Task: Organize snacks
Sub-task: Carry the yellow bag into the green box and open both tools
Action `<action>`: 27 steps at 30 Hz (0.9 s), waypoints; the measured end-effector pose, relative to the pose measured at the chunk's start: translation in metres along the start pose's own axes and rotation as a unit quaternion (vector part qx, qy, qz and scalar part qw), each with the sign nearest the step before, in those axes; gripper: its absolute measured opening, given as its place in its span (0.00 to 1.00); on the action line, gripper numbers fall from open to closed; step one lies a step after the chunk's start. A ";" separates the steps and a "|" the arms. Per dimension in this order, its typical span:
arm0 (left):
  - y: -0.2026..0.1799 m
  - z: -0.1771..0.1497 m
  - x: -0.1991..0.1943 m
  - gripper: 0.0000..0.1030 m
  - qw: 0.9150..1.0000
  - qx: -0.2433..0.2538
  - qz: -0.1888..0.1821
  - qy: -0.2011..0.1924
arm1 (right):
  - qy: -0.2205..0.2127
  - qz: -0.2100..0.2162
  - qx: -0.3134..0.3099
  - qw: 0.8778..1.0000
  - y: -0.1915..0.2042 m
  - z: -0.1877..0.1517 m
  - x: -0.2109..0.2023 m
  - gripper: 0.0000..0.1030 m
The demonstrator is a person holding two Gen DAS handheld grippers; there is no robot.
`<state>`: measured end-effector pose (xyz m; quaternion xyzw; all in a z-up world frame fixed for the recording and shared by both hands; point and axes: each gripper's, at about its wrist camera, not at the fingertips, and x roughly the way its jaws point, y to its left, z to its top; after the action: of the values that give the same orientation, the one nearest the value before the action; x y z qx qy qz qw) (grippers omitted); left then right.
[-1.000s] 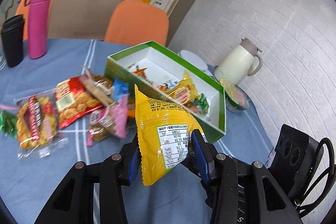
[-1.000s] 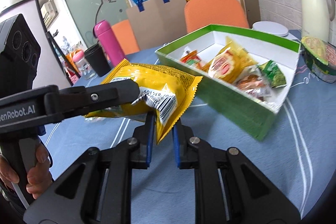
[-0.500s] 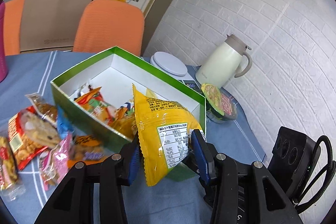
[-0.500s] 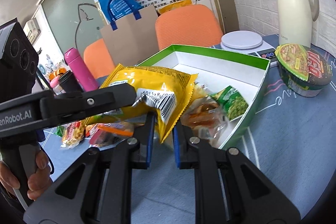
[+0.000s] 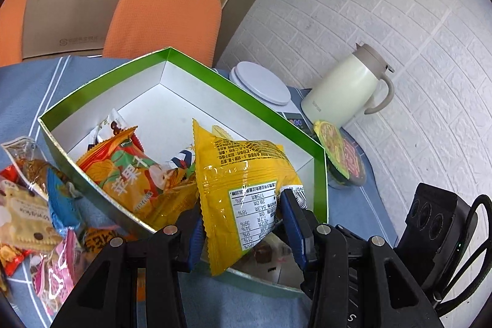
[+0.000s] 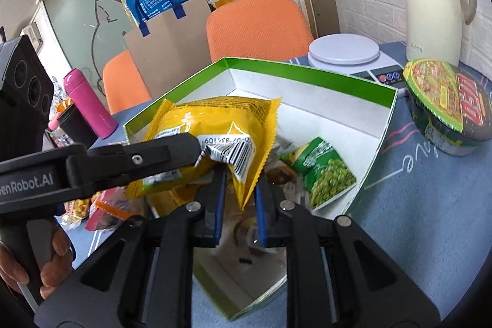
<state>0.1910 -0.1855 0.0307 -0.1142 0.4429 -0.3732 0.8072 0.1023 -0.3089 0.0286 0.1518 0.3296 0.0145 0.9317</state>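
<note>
Clearly, you were at the placing step: both grippers carried one yellow bag (image 5: 243, 189) over the green box (image 5: 215, 76), and your next move, as I judge it, called for lowering the bag inside and letting go with both.

From the left wrist view, your left gripper (image 5: 246, 229) had its blue pads pressed against the two sides of the bag's lower end, near the nutrition label. The bag stood almost upright above the near part of the box. Below it lay an orange packet (image 5: 129, 177) inside the box, with free floor toward the far corner. More snacks (image 5: 33, 205) lay on the blue cloth (image 5: 24, 88) outside the box's left wall, not yet sorted. A cream jug (image 5: 347, 94), a white scale (image 5: 261, 79) and a noodle bowl (image 5: 341, 156) stood beyond the box on the right.

From the right wrist view, your right gripper (image 6: 238, 202) pinched the bag's crimped edge between nearly closed fingers. This view showed what the other hid: the left gripper's black finger pressing the barcode side, a green pea packet (image 6: 326, 171) in the box's right part, and your hand (image 6: 52, 263) on the left handle. It also showed a pink bottle (image 6: 89, 103) and a black cup (image 6: 75, 125) far left.

Only the left view showed the loose snacks clearly.
</note>
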 end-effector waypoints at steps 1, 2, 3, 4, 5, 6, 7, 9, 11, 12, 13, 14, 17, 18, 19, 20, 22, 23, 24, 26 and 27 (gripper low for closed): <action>0.001 0.002 0.003 0.45 1.000 -0.001 0.000 0.001 | 0.000 0.000 0.002 1.000 -0.002 0.002 0.002 0.20; 0.001 0.003 0.006 0.45 1.000 -0.001 0.000 0.001 | 0.001 0.001 0.004 1.000 -0.004 0.003 0.004 0.20; 0.001 0.004 0.009 0.45 1.000 -0.001 0.001 0.002 | -0.001 -0.001 0.004 1.000 -0.006 0.005 0.005 0.20; 0.001 0.004 0.012 0.45 1.000 0.000 0.001 0.002 | -0.002 -0.005 0.003 1.000 -0.007 0.006 0.007 0.20; 0.002 0.004 0.014 0.45 1.000 0.000 0.000 0.003 | -0.003 -0.008 0.002 1.000 -0.008 0.007 0.008 0.20; 0.002 0.005 0.016 0.45 1.000 0.000 -0.001 0.004 | -0.004 -0.011 0.001 1.000 -0.008 0.007 0.009 0.20; 0.003 0.005 0.017 0.45 1.000 -0.002 -0.004 0.004 | -0.005 -0.013 0.000 1.000 -0.008 0.008 0.009 0.20; 0.002 0.005 0.018 0.45 1.000 -0.003 -0.004 0.003 | -0.008 -0.019 -0.003 1.000 -0.009 0.008 0.010 0.20; 0.000 0.004 0.017 0.49 1.000 0.001 -0.002 0.002 | -0.010 -0.028 -0.012 0.999 -0.008 0.007 0.009 0.25; 0.000 0.003 0.016 0.58 1.000 0.001 0.000 0.001 | -0.012 -0.034 -0.016 0.999 -0.007 0.007 0.009 0.32; -0.001 0.002 0.014 0.64 1.000 -0.003 0.004 -0.001 | -0.019 -0.037 -0.025 0.999 -0.005 0.006 0.007 0.35; -0.001 0.001 0.012 0.73 1.000 -0.008 0.006 -0.006 | -0.024 -0.039 -0.029 0.999 -0.004 0.005 0.005 0.47; -0.004 -0.002 0.002 0.86 0.999 -0.011 0.024 -0.025 | -0.042 -0.041 -0.032 0.998 -0.005 0.002 -0.005 0.82; -0.006 -0.003 -0.002 0.86 0.999 -0.010 0.034 -0.029 | -0.047 -0.045 -0.035 0.997 -0.005 0.000 -0.008 0.83; -0.008 -0.006 -0.006 0.87 0.999 -0.008 0.042 -0.033 | -0.048 -0.047 -0.037 0.997 -0.005 -0.001 -0.011 0.83; -0.010 -0.007 -0.009 0.87 0.998 -0.006 0.046 -0.036 | -0.049 -0.048 -0.037 0.997 -0.005 -0.002 -0.013 0.83; -0.013 -0.013 -0.016 0.88 0.998 0.002 0.056 -0.039 | -0.052 -0.050 -0.035 0.997 -0.004 -0.005 -0.019 0.83; -0.014 -0.016 -0.019 0.88 0.997 0.005 0.061 -0.038 | -0.053 -0.049 -0.035 0.997 -0.003 -0.005 -0.021 0.84; -0.015 -0.019 -0.022 0.88 0.997 0.007 0.063 -0.037 | -0.053 -0.049 -0.035 0.997 -0.002 -0.007 -0.024 0.85; -0.016 -0.026 -0.029 0.88 0.997 0.007 0.066 -0.034 | -0.048 -0.047 -0.033 0.997 0.001 -0.010 -0.028 0.89; -0.016 -0.030 -0.033 0.88 0.997 0.005 0.066 -0.034 | -0.046 -0.046 -0.032 0.997 0.002 -0.012 -0.030 0.91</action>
<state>0.1480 -0.1691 0.0422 -0.0935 0.4203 -0.3171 0.8451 0.0716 -0.3076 0.0381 0.1073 0.2927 -0.0246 0.9499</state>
